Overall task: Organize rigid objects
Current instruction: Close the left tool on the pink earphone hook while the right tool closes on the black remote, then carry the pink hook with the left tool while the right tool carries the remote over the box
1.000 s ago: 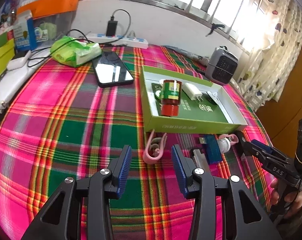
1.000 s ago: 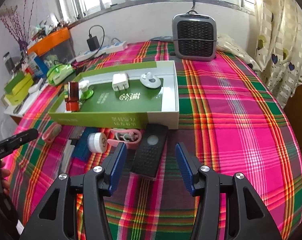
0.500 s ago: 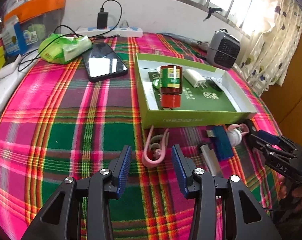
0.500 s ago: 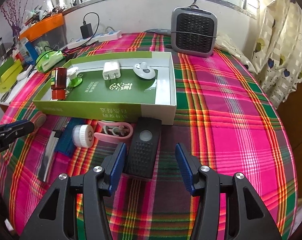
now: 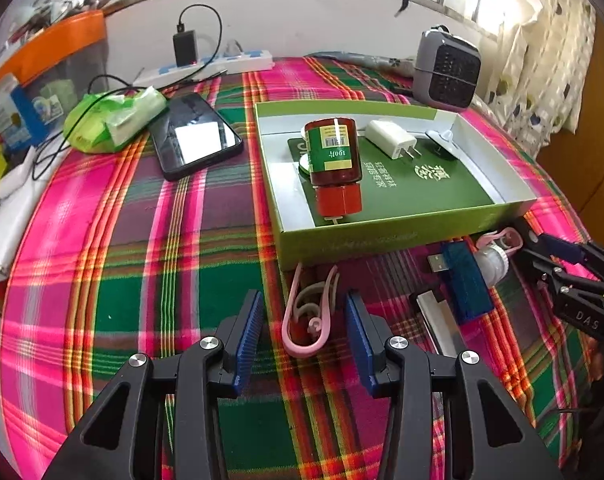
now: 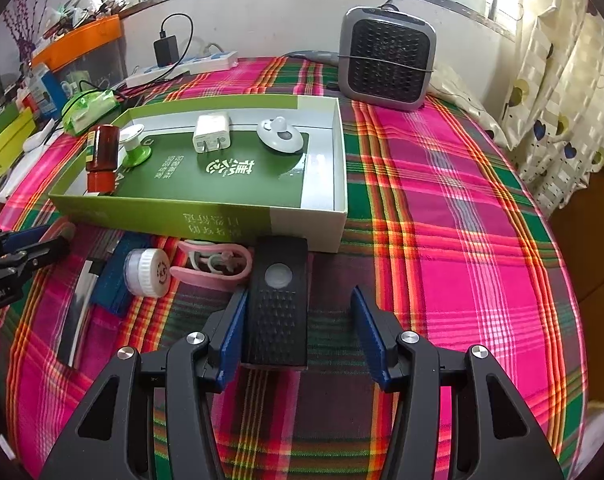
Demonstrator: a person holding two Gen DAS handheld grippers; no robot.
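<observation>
My left gripper point(image 5: 302, 336) is released, jaws spread wide, hovering low over the plaid tablecloth point(image 5: 101, 264). Between the fingers lies a pink clip point(image 5: 308, 320); neither pad touches it. Its long axis runs away from me toward the green box point(image 5: 382, 236), closed rounded end nearest me, the two prongs pointing at the box's front wall and ending just beside it. My right gripper point(image 6: 297, 328) is also released, jaws wide. A black remote point(image 6: 277, 300) lies between them, closer to the left pad, which looks touching or nearly touching its edge; I cannot tell which. The right pad is apart from it. The remote's long axis runs front to back, round button end pointing at the box, far end just beside the box's front wall. Left of the remote: a second pink clip point(image 6: 209, 266) lying crosswise, a white cap point(image 6: 147, 272), a blue USB stick point(image 6: 109, 284), a silver-and-black bar point(image 6: 77, 308). Inside the box: a brown bottle point(image 5: 334, 160) standing upside down on its red cap, a white charger plug point(image 5: 392, 138) lying flat, prongs toward the near wall, a white round holder point(image 6: 279, 138). A phone point(image 5: 193, 140) lies left of the box; a grey heater point(image 6: 388, 64) stands behind it.
</observation>
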